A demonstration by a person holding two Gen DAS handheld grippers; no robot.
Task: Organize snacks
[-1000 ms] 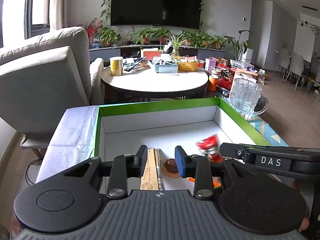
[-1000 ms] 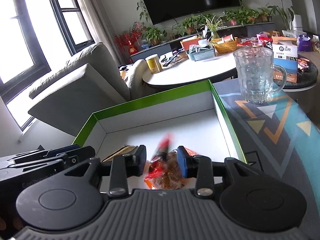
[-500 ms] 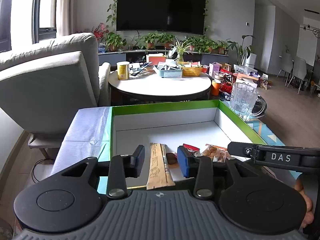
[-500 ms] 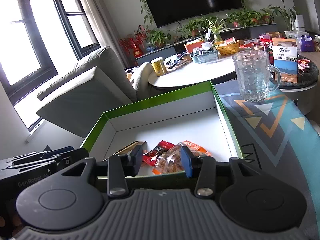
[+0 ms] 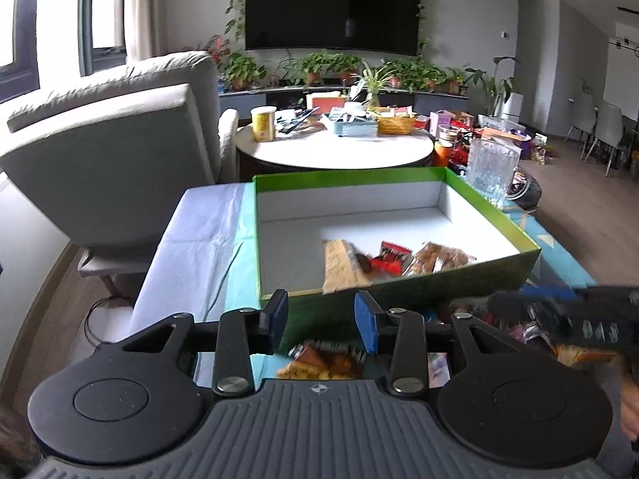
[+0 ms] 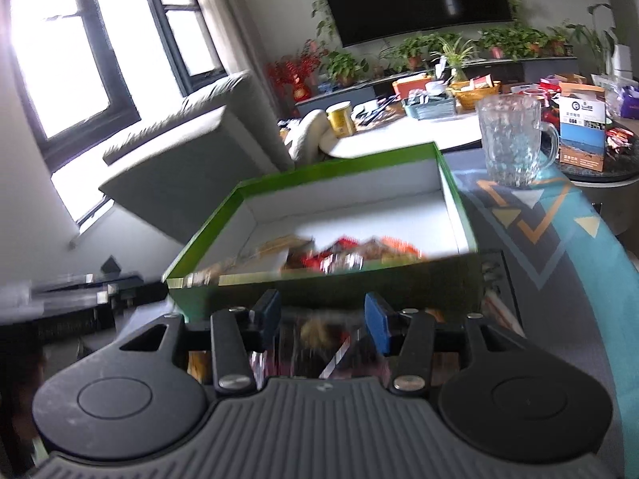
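Observation:
A green box [image 5: 347, 177] with a white inside holds a tan packet [image 5: 339, 265], a red packet [image 5: 393, 255] and a clear bag of brown biscuits [image 5: 439, 257]. My left gripper [image 5: 321, 315] hangs in front of the box's near wall, open, with nothing between its pads. Loose snacks [image 5: 323, 361] lie on the table below it. My right gripper [image 6: 321, 319] is also short of the green box [image 6: 339, 163], its jaws opening and empty, over blurred loose snacks [image 6: 319, 335]. The packets in the box [image 6: 339, 255] look smeared here.
A glass mug [image 6: 515, 139] stands on the patterned mat [image 6: 559, 231] at the box's far right corner. A white cloth [image 5: 199, 239] covers the table left of the box. Behind are a grey armchair [image 5: 120, 151] and a cluttered round table [image 5: 335, 155].
Both grippers have drawn back from over the box to in front of its near wall, and their jaws stand wider. The red packet, in the air before, now lies in the box.

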